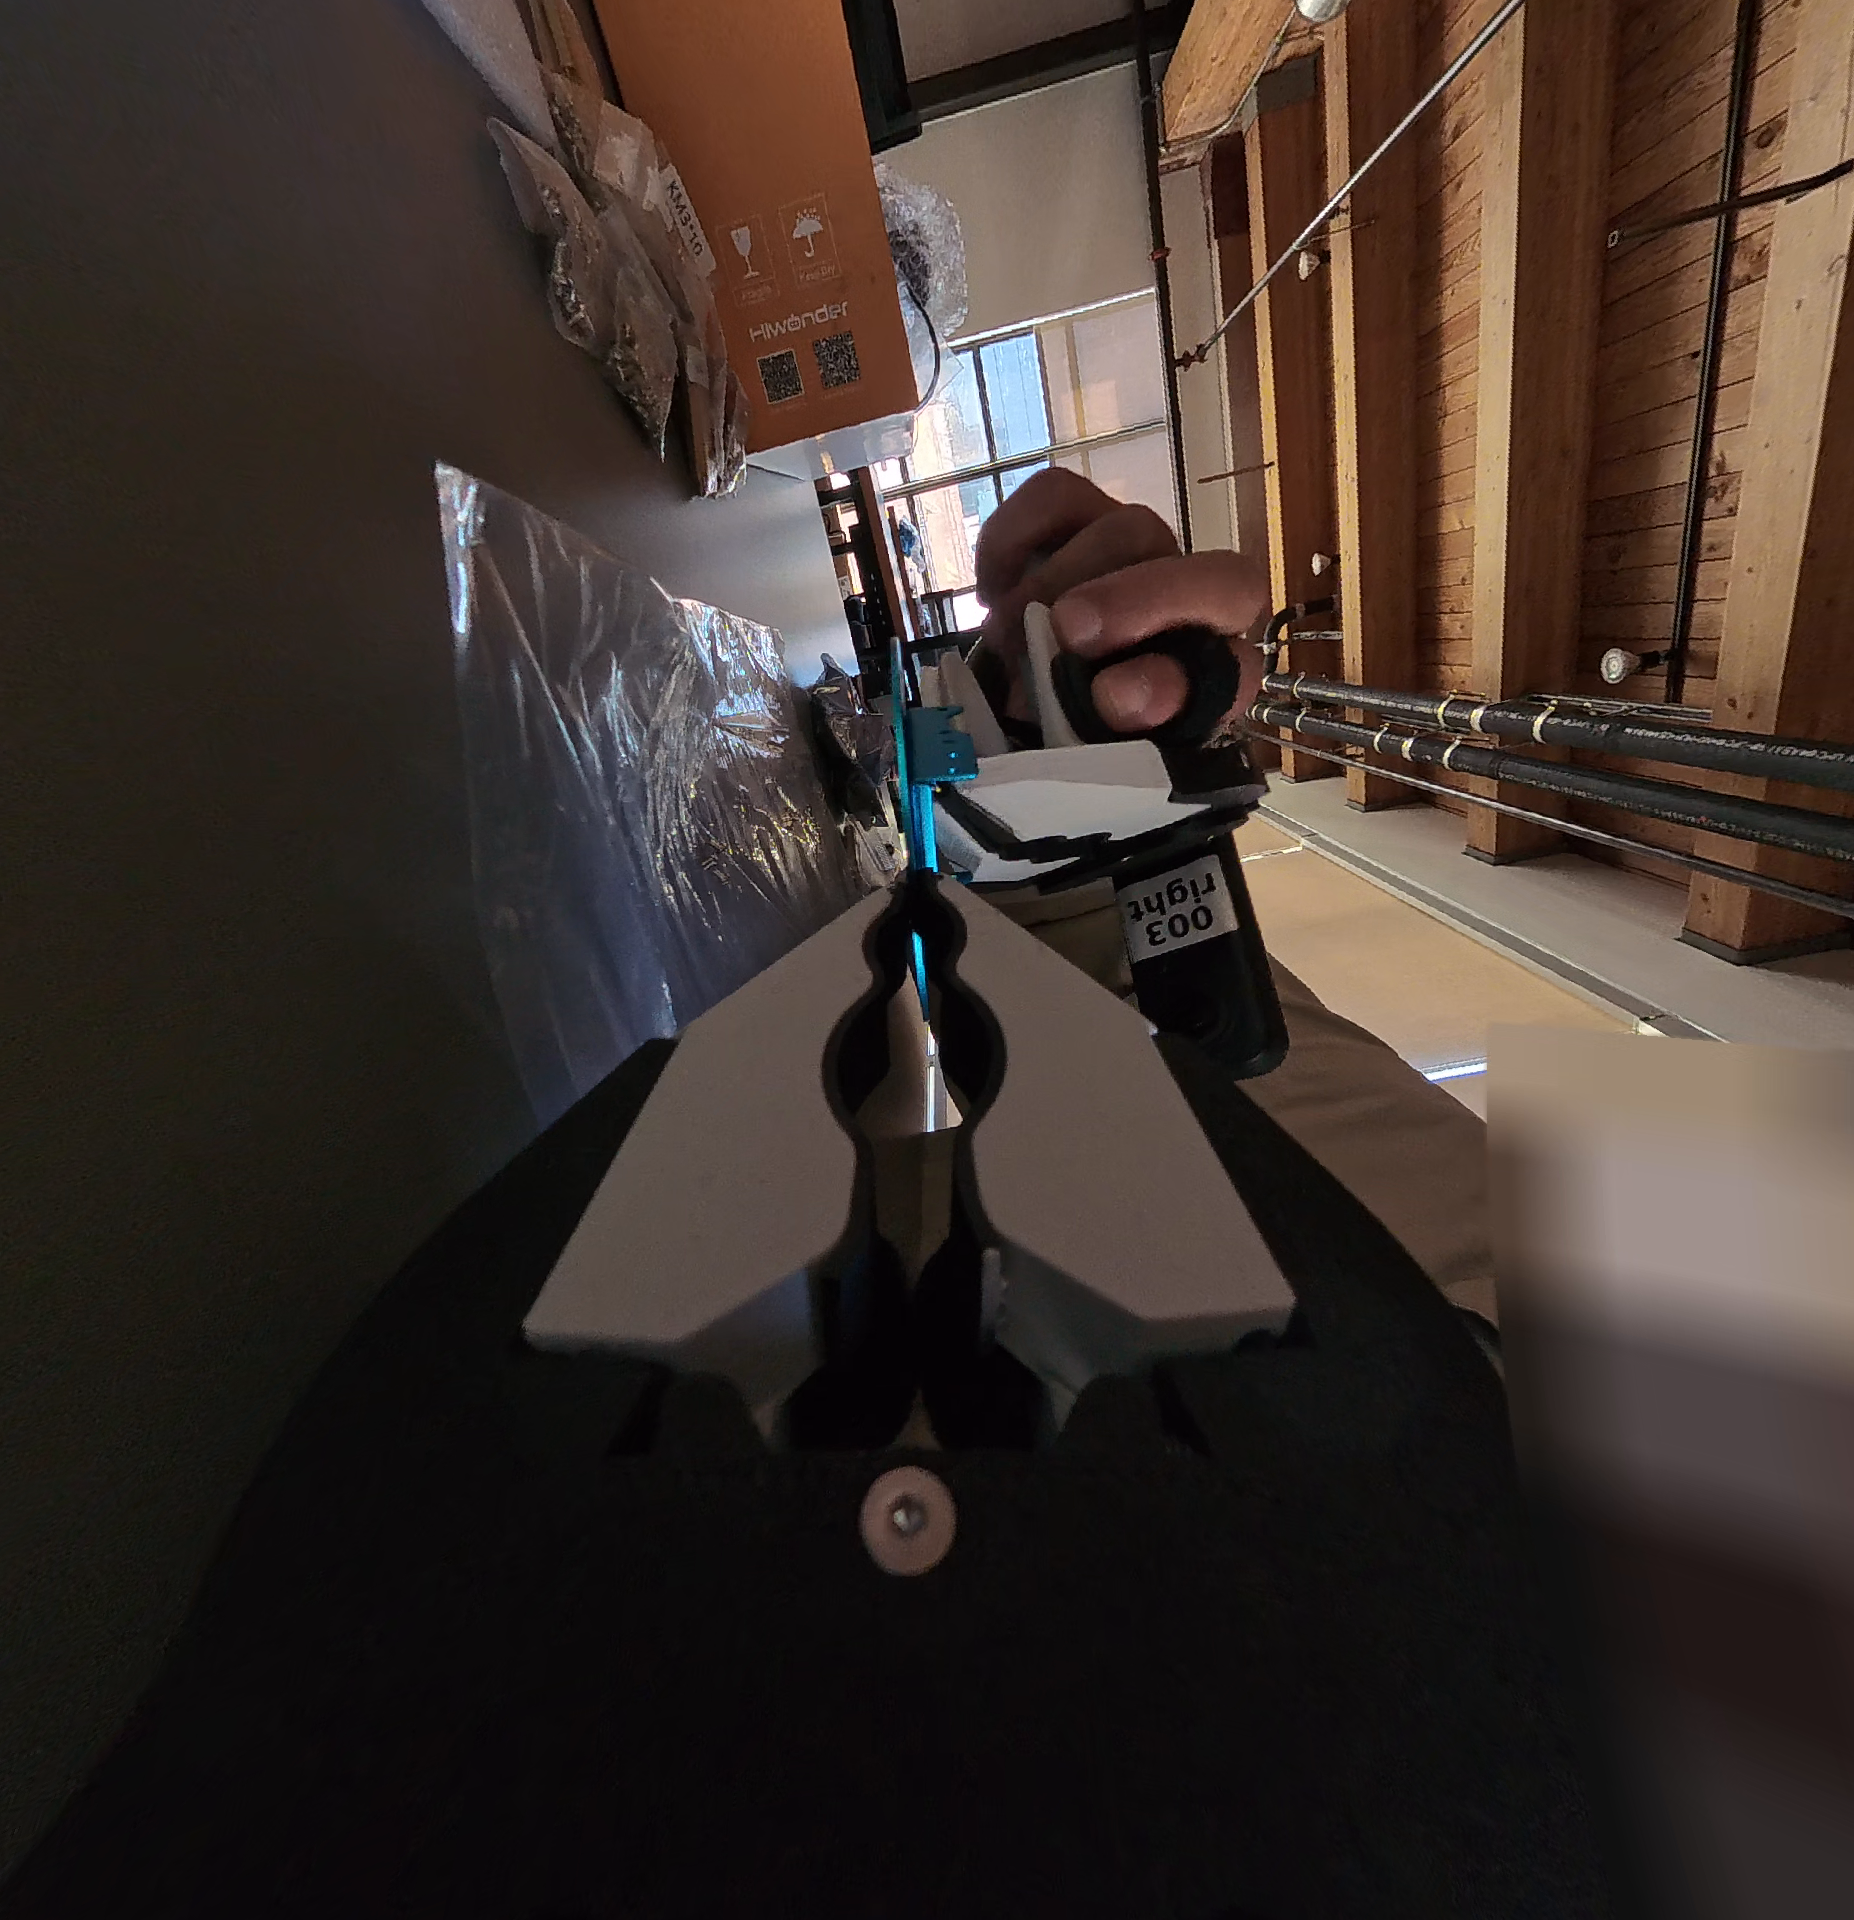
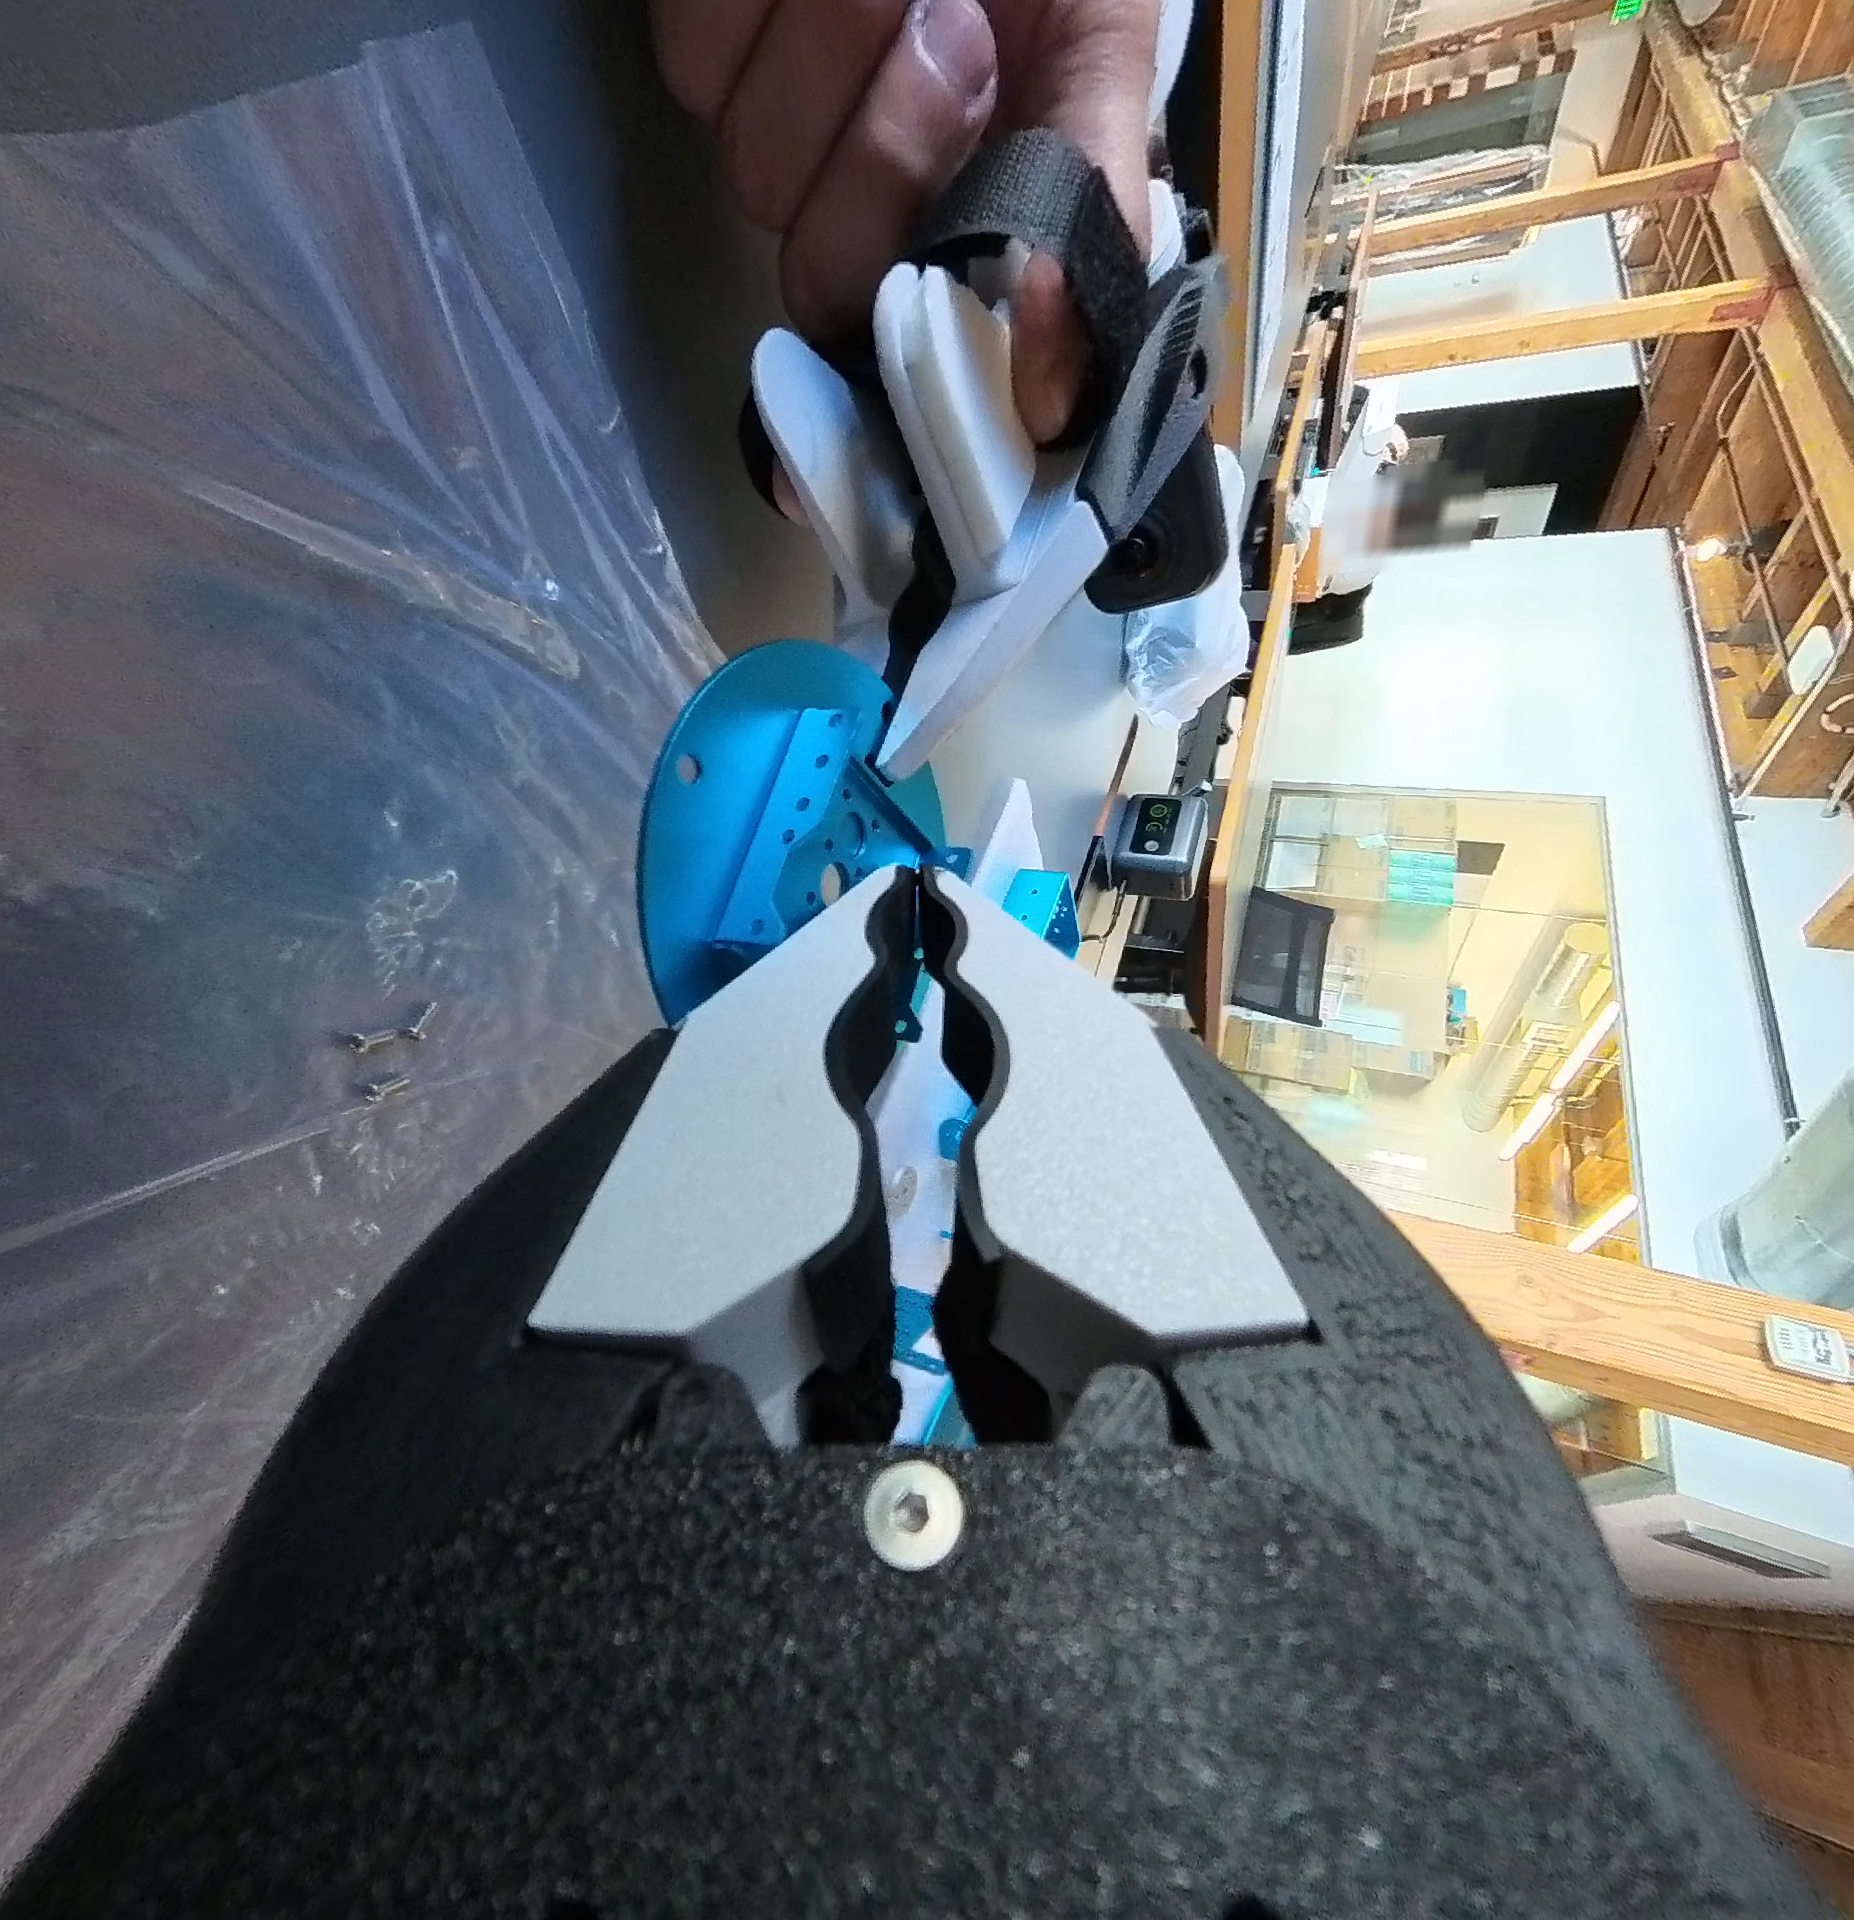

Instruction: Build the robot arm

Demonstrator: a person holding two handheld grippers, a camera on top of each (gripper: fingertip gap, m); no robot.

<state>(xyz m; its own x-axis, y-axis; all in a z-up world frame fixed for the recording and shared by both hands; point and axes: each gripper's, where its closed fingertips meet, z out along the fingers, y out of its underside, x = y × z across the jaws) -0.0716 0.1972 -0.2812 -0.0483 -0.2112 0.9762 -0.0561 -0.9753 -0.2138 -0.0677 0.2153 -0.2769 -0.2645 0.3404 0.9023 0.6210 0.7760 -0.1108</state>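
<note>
My left claw [image 1: 918, 883] is pressed together on the thin edge of a blue metal disc [image 2: 694, 748], which I hold edge-on above the tabletop [image 1: 227, 520]. My right claw [image 2: 918, 871] is pinched shut on a small blue bracket [image 2: 798, 821] that sits against the disc's face. A clear plastic sheet [image 2: 227, 520] covers the tabletop, with a few small dark screws [image 2: 388, 1049] lying loose on it. An orange cardboard box [image 1: 767, 208] and bags of hardware [image 1: 601, 249] stand farther back.
</note>
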